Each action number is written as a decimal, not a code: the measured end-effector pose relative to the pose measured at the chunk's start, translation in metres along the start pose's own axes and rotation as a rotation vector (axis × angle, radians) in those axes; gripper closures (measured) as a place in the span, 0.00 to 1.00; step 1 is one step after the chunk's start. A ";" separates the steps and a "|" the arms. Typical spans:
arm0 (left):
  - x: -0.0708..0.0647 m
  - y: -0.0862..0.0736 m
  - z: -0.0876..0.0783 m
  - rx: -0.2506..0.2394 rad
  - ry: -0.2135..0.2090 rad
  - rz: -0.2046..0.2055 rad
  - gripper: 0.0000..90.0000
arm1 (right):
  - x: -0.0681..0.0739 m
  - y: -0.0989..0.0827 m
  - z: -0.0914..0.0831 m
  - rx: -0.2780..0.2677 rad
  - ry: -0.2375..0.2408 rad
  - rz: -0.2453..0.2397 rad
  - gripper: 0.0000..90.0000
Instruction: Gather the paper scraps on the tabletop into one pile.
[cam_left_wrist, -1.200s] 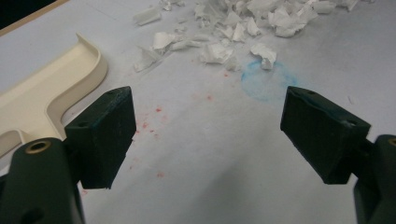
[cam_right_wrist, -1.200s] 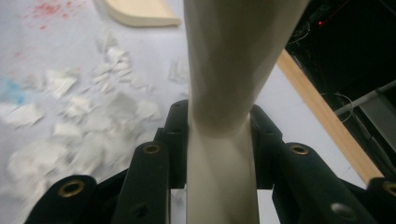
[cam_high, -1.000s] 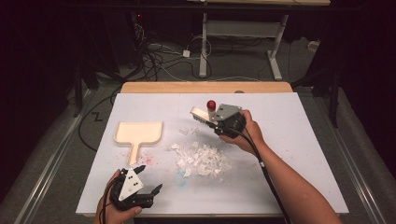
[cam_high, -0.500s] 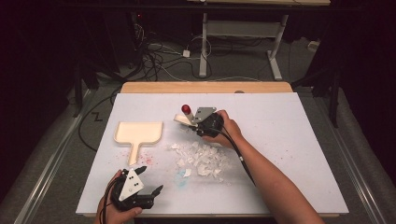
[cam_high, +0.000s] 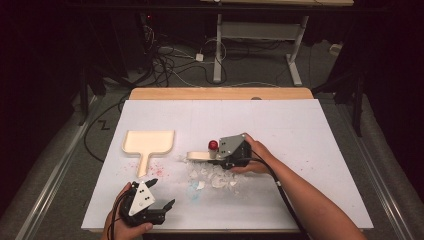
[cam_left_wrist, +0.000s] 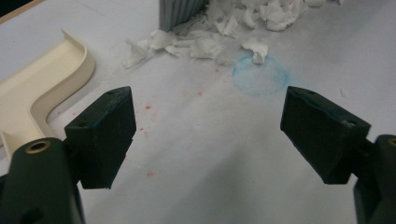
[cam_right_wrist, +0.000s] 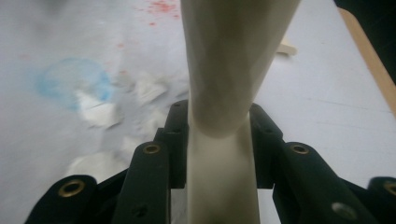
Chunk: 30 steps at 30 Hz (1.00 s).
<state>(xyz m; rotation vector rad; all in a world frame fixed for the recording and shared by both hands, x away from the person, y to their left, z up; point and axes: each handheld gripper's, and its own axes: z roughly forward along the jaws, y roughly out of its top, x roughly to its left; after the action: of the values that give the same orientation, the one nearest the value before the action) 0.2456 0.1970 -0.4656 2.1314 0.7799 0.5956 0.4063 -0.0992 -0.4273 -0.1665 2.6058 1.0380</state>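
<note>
On the left of the white table (cam_high: 300, 130) lies a cream plastic dustpan (cam_high: 148, 143), a flat squarish tray with a raised curved rim and a short handle pointing toward the near edge. Faint red specks stain the matte surface beside the handle. At the near left edge, the left gripper (cam_high: 159, 195) rests in the person's hand, its blocky black jaws spread wide with nothing between them. Ahead of it is a smudged blue ring (cam_left_wrist: 259, 74) on the tabletop. Just beyond the ring is a loose heap of torn white paper scraps (cam_high: 212, 176), crumpled and ragged. At the far edge of the heap, the right gripper (cam_high: 220, 156) pinches the smooth cream handle of a brush (cam_high: 200, 156), which reaches left, low over the scraps. The jaws are pressed against both sides of that tapering handle.
</note>
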 end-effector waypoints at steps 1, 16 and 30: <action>0.000 0.000 0.000 -0.001 0.000 0.001 0.19 | 0.004 0.000 -0.003 -0.009 -0.016 0.001 0.75; -0.001 0.001 0.002 0.011 -0.002 0.009 0.19 | -0.010 -0.020 -0.070 -0.040 -0.277 0.212 0.75; 0.001 0.000 0.004 0.005 -0.025 -0.025 0.19 | -0.013 -0.057 -0.047 0.208 -0.460 0.365 0.75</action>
<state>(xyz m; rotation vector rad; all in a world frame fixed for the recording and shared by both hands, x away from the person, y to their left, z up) 0.2494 0.1958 -0.4677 2.1266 0.7940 0.5539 0.4190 -0.1732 -0.4275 0.5503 2.3331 0.7841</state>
